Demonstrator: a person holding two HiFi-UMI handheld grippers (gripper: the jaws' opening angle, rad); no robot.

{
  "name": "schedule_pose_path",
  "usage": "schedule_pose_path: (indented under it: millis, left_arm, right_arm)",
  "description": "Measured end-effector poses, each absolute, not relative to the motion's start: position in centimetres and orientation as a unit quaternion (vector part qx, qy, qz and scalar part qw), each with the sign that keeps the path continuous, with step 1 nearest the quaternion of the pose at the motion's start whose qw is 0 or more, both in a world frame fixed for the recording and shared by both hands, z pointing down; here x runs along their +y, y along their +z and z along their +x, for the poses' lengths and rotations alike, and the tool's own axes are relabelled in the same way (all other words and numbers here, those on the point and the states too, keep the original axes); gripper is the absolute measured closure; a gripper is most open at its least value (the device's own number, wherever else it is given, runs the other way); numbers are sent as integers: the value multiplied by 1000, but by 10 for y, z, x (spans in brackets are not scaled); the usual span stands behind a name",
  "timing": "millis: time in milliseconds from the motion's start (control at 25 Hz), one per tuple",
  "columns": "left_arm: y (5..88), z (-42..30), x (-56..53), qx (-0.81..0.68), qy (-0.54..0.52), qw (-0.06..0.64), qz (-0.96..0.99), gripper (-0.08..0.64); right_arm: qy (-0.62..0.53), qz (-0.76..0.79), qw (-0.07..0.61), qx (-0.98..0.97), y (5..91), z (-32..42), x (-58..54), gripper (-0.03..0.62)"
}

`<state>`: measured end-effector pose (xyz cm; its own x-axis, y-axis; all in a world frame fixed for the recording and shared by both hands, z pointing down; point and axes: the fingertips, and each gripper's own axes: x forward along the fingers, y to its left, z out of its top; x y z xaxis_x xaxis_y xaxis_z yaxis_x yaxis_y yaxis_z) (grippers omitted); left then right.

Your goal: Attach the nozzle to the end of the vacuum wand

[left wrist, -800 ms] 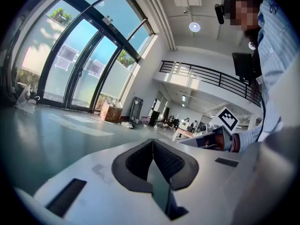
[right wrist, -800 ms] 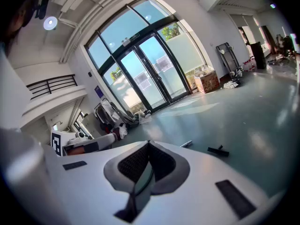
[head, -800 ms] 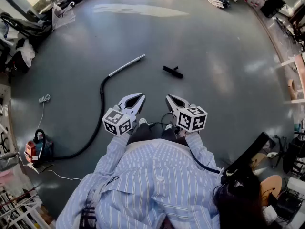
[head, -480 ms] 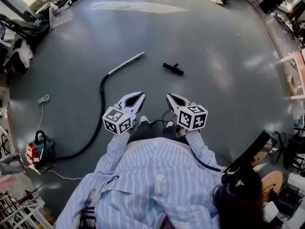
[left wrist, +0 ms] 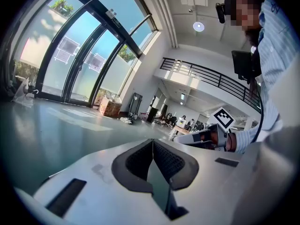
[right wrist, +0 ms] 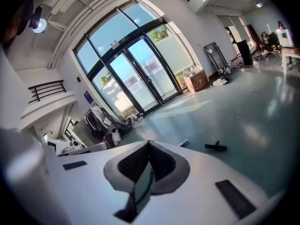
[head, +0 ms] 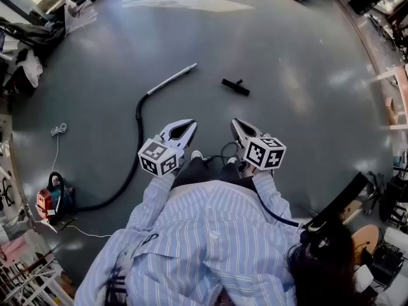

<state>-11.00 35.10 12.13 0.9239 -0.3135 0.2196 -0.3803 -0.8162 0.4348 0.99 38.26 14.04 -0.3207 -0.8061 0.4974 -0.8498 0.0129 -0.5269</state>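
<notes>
Since a moment ago, your right claw [head: 237, 125] has drifted a little outward, so the two claws stand slightly further apart, and the parts on the floor [head: 287, 56] sit a touch higher in the head view. Nothing on the floor has itself been shifted.

Nearest you, both claws hang in front of your body, pinched fully together and carrying nothing. Each gripper view shows its dark pads meeting with no gap between them. Your left claw [head: 191, 123] points almost level, your right one more downward.

Beyond the left claw, the black hose [head: 136, 145] curves from the vacuum cleaner [head: 50, 203] at your far left up to the wand [head: 171, 80].

Further out, the nozzle [head: 235, 87] lies almost straight ahead of your right claw, well apart from it. Its long axis runs crosswise to your reach, with a short stub standing up from its middle. The wand lies farther still, ahead of your left claw. It slants away from the hose joint, with its bare end nearest the nozzle but not touching it.

Judging from this, your right claw is nearer the nozzle and your left is better placed for the wand. Both must open before either can take hold.
</notes>
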Motion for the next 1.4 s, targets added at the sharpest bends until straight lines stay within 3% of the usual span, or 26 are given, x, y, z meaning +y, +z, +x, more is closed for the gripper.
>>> schedule_pose_path:
  millis: [560,1160,1400]
  left_arm:
    - [146,-151,346,-174,73,259,947,554]
    - [164,-112,254,-234,80,298,922,554]
    - [152,-46,191,-237,98,280,925,554]
  right_arm:
    - [395,593,49,-700,153,-21,374,588]
    - [431,558,51,-707,175,40,276,588]
    - [440,536,52,-719,175,100,211,588]
